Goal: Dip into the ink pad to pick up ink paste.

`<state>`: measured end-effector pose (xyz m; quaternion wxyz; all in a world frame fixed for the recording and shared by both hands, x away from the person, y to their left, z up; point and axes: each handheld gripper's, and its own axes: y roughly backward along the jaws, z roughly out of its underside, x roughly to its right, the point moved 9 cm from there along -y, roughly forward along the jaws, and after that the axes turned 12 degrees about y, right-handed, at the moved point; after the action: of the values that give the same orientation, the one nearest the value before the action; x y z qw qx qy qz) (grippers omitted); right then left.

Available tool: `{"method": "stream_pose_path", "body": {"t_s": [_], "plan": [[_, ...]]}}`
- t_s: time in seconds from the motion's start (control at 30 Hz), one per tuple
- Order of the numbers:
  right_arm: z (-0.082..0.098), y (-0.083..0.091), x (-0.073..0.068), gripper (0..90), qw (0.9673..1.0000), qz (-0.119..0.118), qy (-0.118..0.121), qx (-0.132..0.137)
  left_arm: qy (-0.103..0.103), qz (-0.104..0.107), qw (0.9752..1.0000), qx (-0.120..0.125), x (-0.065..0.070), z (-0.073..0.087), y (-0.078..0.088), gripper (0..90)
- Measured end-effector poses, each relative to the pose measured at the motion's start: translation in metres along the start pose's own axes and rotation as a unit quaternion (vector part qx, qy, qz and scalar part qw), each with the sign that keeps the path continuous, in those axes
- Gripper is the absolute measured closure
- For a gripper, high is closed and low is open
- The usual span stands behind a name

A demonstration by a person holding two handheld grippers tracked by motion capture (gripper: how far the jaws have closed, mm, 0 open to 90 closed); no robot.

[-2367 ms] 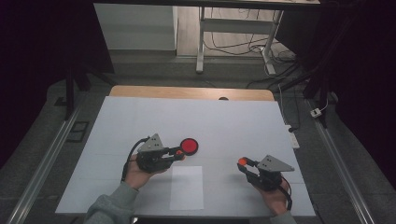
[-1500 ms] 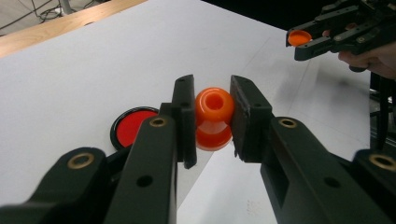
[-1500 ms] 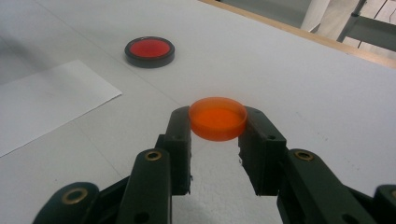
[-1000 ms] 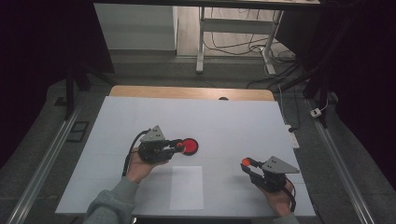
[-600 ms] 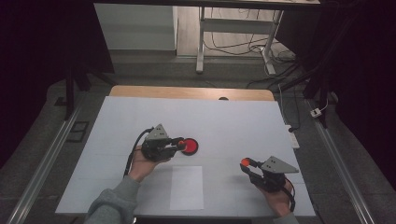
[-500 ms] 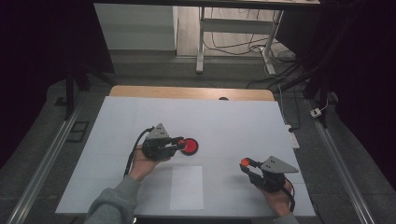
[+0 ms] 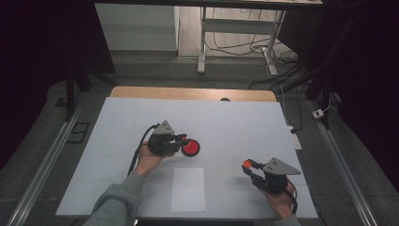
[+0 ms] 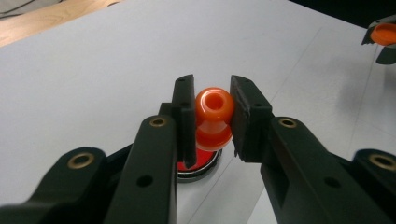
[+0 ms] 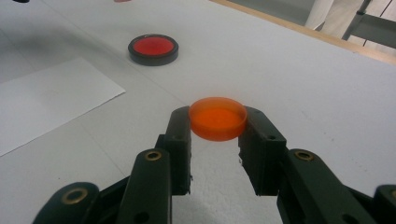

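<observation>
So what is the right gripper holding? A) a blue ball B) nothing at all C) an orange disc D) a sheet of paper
C: in the right gripper view, the right gripper has its jaws pressed on either side of a flat orange disc, held above the white table.

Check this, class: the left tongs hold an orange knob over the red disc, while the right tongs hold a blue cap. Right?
Not quite. The cap in the right tongs is orange, not blue, as the right gripper view shows. The rest stands: the left tongs grip the orange knob over the red disc.
</observation>
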<state>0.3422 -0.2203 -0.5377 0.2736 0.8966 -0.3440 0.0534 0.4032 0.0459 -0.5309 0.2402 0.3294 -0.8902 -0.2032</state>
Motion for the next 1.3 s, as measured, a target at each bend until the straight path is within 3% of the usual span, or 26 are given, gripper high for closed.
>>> {"method": "stream_pose_path", "body": {"t_s": [0.43, 0.7, 1.3], "plan": [[0.001, -0.001, 0.0, 64.7, 1.0, 0.0, -0.001, -0.001, -0.003, 0.002, 0.9999, -0.016, -0.004, 0.0, -0.019, 72.1], [0.0, -0.001, 0.0, 64.7, 1.0, 0.001, 0.002, 0.0, 0.003, -0.005, 0.9995, -0.032, -0.013, 0.008, -0.031, 72.1], [0.002, -0.002, 0.001, 64.7, 1.0, 0.003, -0.001, -0.002, 0.004, -0.009, 0.9991, -0.04, -0.019, 0.013, -0.042, 72.1]]}}
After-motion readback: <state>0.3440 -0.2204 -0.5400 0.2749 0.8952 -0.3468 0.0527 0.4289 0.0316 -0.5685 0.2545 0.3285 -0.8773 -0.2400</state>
